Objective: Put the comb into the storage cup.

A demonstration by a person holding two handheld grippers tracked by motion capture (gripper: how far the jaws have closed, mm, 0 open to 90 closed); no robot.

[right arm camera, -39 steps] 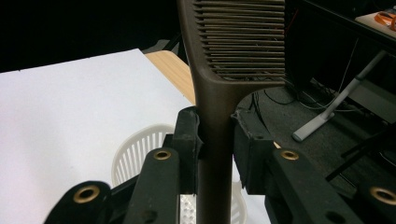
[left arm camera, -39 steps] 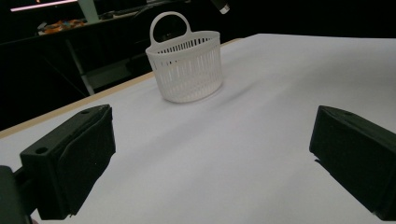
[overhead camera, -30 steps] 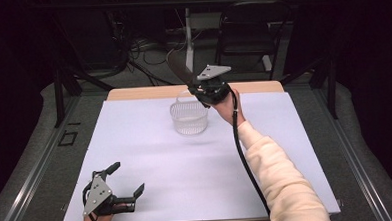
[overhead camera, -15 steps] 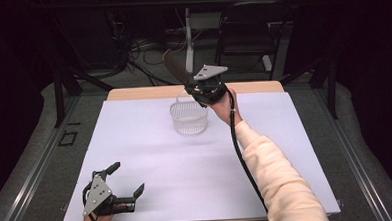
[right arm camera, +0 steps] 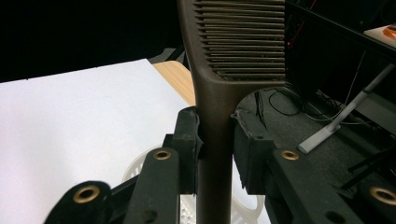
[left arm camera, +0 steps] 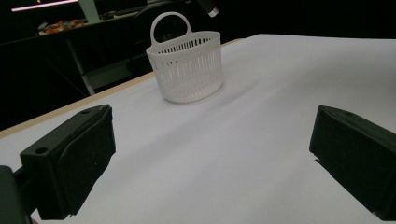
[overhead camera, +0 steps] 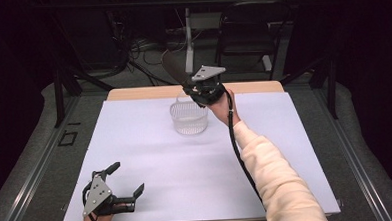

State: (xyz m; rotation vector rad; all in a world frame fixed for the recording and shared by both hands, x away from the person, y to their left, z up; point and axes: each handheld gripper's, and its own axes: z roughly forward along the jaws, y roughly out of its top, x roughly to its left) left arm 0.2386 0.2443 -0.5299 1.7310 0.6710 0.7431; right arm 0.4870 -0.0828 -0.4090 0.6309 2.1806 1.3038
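The right tool (right arm camera: 215,140) clamps the brown handle of a slotted spatula (right arm camera: 236,42), whose ribbed blade rises upright to the top edge. Below the jaws shows part of a white basket (right arm camera: 135,172). The white table (right arm camera: 70,121) spreads left; dark floor with cables (right arm camera: 280,105) lies right.

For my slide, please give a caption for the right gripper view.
Right gripper clamps a brown slotted spatula above the white basket.

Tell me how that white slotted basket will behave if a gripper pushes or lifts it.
The white basket looks like thin slotted plastic, so it is probably light and would slide on the smooth white table cover rather than resist. Standing upright on a narrower base, a push near its rim may tip it. Its arched handle seems stiff enough to lift by.
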